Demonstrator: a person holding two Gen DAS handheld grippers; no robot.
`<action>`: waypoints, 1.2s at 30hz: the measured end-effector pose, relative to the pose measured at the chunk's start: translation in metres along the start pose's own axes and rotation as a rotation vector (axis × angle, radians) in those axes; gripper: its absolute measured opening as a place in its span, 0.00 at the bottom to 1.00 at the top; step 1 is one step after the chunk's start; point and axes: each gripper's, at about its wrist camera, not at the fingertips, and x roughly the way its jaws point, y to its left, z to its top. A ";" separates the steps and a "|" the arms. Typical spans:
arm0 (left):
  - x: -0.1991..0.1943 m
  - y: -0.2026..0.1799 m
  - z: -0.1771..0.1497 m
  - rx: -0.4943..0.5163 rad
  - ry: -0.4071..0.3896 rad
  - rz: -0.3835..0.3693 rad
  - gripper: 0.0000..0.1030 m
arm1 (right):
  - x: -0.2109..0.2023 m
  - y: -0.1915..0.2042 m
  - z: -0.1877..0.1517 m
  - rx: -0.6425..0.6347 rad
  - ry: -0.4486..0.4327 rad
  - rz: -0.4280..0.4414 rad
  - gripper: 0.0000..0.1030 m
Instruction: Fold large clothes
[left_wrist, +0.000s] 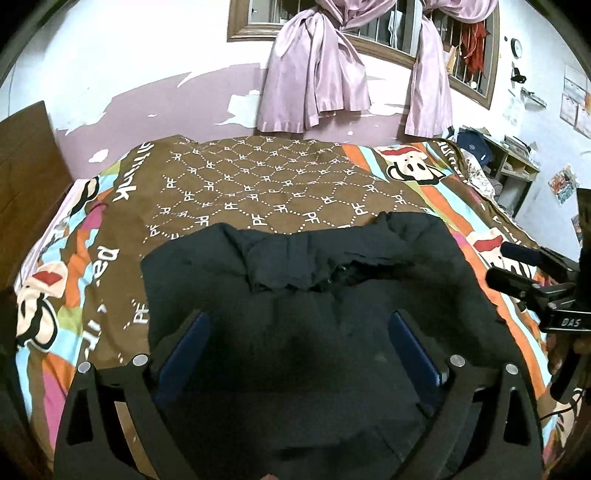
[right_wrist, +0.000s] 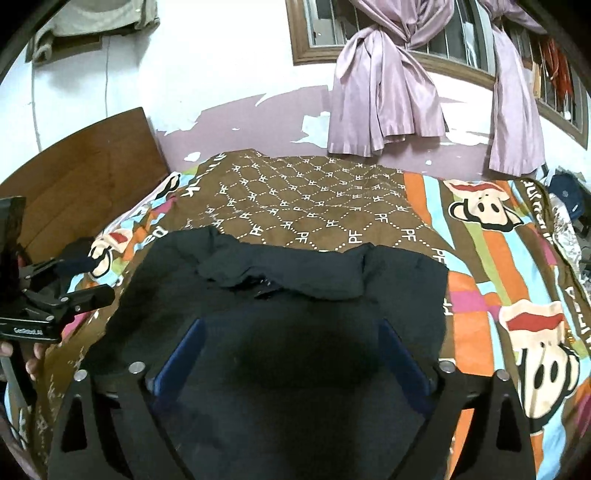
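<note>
Right wrist alone shows a hanging beige cloth (right_wrist: 96, 22).

A home bedroom: a bed (left_wrist: 110, 229) under a cartoon-monkey quilt (left_wrist: 266, 184), with a wooden headboard (right_wrist: 85, 170); tied lilac curtains (left_wrist: 317, 70) over a barred window (left_wrist: 384, 33); peeling lilac wall paint (left_wrist: 177, 107); a cluttered shelf (left_wrist: 513, 162) (bags, papers) and a wall clock (left_wrist: 516, 47) beyond the bed.
</note>
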 end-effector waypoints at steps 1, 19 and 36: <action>-0.005 -0.003 -0.003 0.006 -0.001 0.006 0.92 | -0.008 0.003 -0.003 -0.006 0.000 -0.001 0.95; -0.123 -0.081 -0.117 0.198 -0.022 0.009 0.93 | -0.105 0.059 -0.117 -0.106 0.117 0.078 0.96; -0.142 -0.106 -0.257 0.556 0.002 -0.074 0.93 | -0.116 0.100 -0.256 -0.411 0.313 0.175 0.96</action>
